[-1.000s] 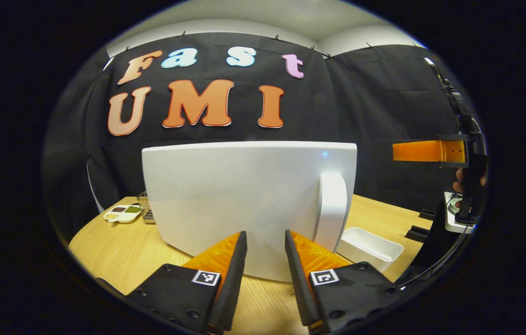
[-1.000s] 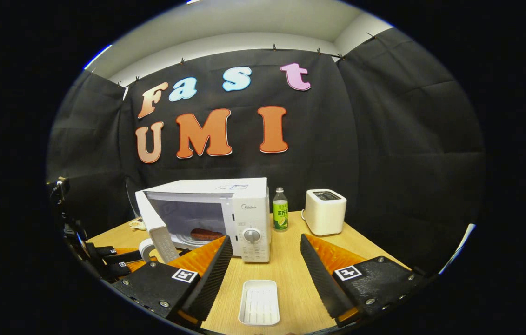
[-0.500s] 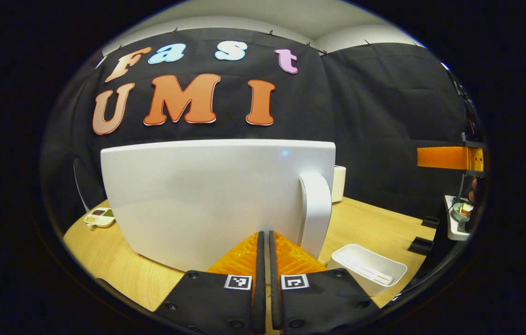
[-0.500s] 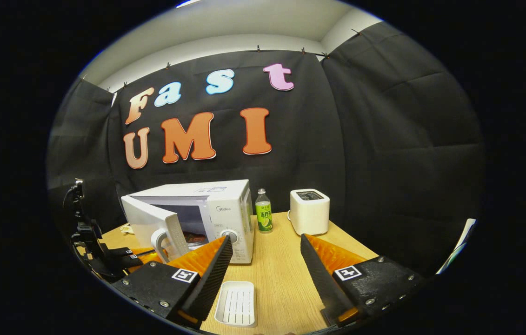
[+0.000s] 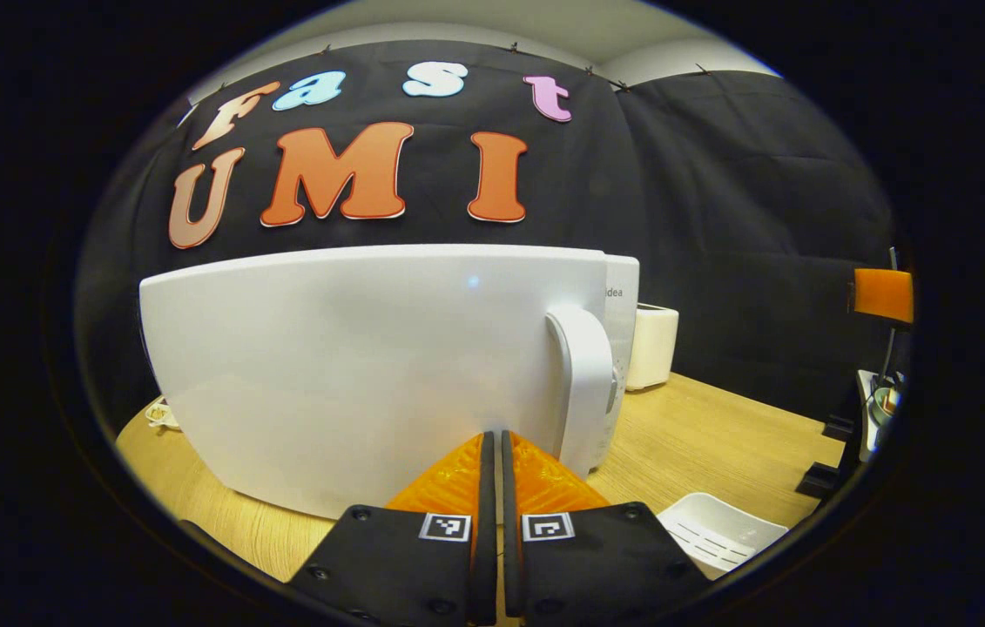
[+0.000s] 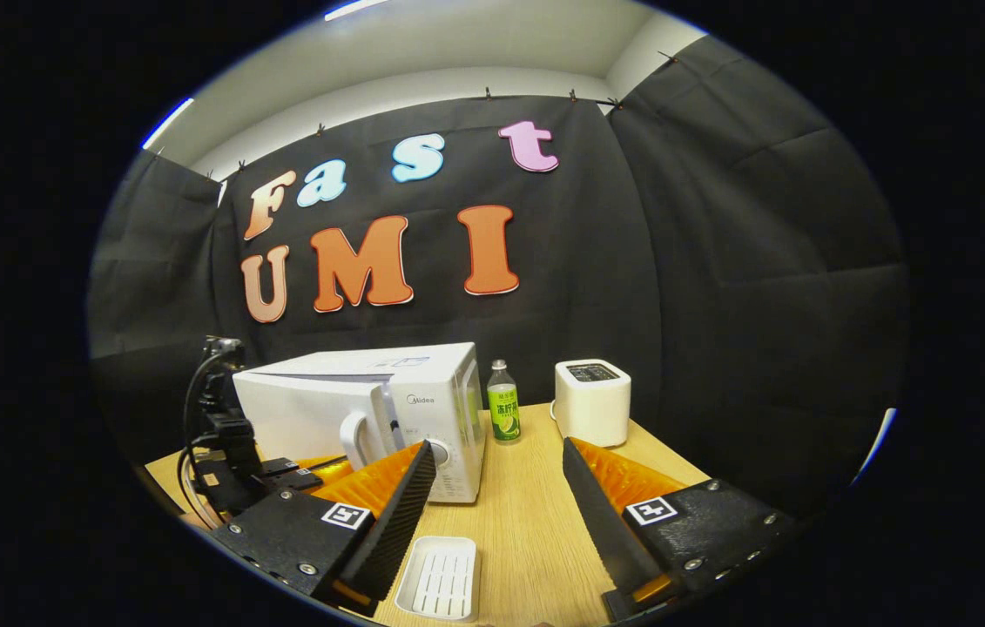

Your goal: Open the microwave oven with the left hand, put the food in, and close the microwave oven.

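Pressing microwave door (image 5: 353,366), left gripper (image 5: 492,453) closed, food hidden, right gripper (image 6: 492,488) open

1. Lighting's even and fairly bright, coming from overhead; a ceiling light strip (image 6: 353,9) glows above the right gripper's camera.
2. A small glare dot sits on the glossy white microwave door (image 5: 353,366) straight ahead of the left gripper (image 5: 492,461).
3. Heavy fisheye bending toward the edges, and the rims go dark.
4. Both views look sharp, no motion blur.
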Available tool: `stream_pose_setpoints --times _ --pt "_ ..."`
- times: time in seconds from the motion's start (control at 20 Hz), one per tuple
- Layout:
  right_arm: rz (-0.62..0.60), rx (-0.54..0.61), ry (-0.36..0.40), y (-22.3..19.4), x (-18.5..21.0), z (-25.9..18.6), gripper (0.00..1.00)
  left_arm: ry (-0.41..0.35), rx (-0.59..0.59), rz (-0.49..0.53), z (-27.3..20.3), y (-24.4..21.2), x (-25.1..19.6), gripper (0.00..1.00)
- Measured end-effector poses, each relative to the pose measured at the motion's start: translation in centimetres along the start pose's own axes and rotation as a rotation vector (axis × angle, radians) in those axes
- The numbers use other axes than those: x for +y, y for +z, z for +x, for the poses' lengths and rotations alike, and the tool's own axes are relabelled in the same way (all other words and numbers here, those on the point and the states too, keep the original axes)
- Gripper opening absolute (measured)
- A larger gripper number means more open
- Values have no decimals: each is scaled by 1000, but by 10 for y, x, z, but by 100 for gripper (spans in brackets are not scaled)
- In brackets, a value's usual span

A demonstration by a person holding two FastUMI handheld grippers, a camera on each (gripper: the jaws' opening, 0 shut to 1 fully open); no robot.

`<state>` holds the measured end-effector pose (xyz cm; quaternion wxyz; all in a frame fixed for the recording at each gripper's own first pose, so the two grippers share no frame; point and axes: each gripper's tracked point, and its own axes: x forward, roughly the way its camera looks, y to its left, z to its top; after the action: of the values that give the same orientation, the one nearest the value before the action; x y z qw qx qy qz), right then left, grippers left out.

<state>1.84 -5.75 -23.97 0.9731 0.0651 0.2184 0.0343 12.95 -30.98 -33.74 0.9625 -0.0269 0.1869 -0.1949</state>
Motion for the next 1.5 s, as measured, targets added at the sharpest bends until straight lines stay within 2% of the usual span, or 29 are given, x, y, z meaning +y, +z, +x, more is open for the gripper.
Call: stream_pose_setpoints --times 0.15,0.2,0.25,0.3,0.45,0.5,0.55,0.85,0.95,1.0,1.05,1.2,1.3,1.4,1.45,1.5 --pt "-14 -1 8 0 1 5 92 42 15 -21 19 0 8 8" --pt "-17 2 7 -1 1 5 96 26 27 -45 21 -3 2 8" --pt "-18 3 6 -1 0 6 92 23 13 -53 21 -1 -2 6" --pt "-16 4 5 -2 0 8 92 41 9 -37 20 0 -3 2" --pt "-2 10 2 -4 0 14 91 94 -12 -15 27 3 3 6" --pt "0 13 4 -4 2 14 91 127 34 -37 30 -4 12 6" --pt "-3 15 3 -5 2 12 91 124 7 -62 28 -1 5 7" --pt "-11 -1 -17 5 2 2 91 131 9 0 20 7 8 7" --pt "-14 -13 -24 11 4 -2 92 115 -39 28 0 29 6 15" --pt "-15 -18 -28 15 6 -4 91 111 -64 44 -11 42 7 15" --pt "-14 -28 -27 20 9 -6 92 105 -90 50 -25 56 9 28" --pt "-10 -57 -24 36 19 -14 92 114 -144 20 -70 98 28 39" --pt "-20 -77 -32 45 22 -18 91 118 -165 7 -104 120 44 55" --pt "-28 -95 -31 56 29 -20 91 151 -191 14 -137 139 69 54" --pt "-29 -103 -25 62 33 -21 91 170 -203 22 -154 149 80 67" --pt "-28 -107 -25 67 36 -21 91 188 -211 31 -170 159 91 65"
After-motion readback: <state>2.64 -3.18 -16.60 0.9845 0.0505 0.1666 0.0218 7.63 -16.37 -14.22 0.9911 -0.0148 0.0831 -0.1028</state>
